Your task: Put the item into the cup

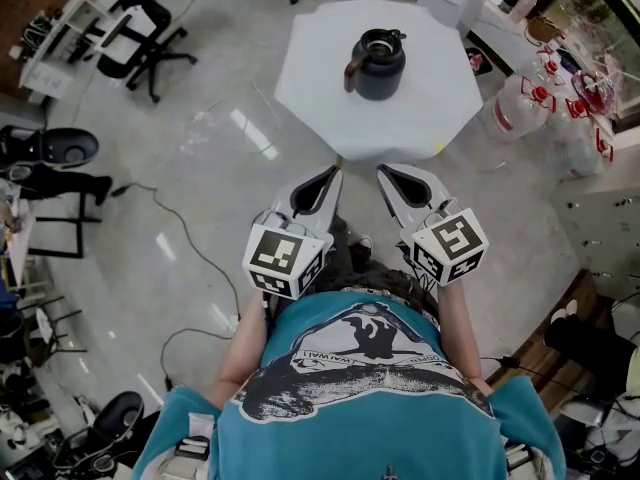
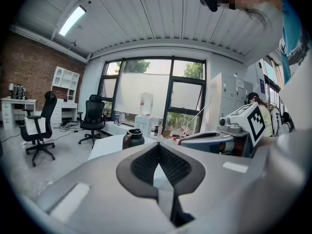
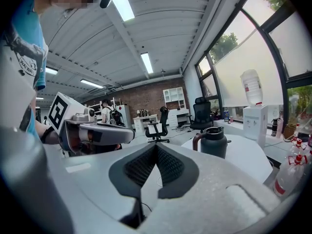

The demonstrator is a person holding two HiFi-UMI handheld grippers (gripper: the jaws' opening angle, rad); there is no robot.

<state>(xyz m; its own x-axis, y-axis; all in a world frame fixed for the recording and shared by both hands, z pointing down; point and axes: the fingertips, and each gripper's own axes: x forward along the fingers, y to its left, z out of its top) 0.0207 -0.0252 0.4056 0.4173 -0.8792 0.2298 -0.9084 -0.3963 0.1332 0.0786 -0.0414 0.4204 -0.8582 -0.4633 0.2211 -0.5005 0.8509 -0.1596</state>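
A dark cup [image 1: 376, 65] with a brown handle and an open top stands on the white octagonal table [image 1: 310, 88]. It also shows in the left gripper view [image 2: 132, 138] and the right gripper view [image 3: 213, 140]. My left gripper [image 1: 331, 173] and right gripper [image 1: 384, 172] hang side by side just short of the table's near edge, both pointing at the cup. Each is shut, with its pads touching at the tip and nothing between them. A small dark and pink thing [image 1: 474, 61] lies by the table's right edge; I cannot tell what it is.
Large water bottles [image 1: 520, 103] stand on the floor right of the table. Black office chairs [image 1: 140, 43] are at the far left, and a cable [image 1: 190, 248] runs across the grey floor. A water dispenser [image 3: 254, 116] stands by the windows.
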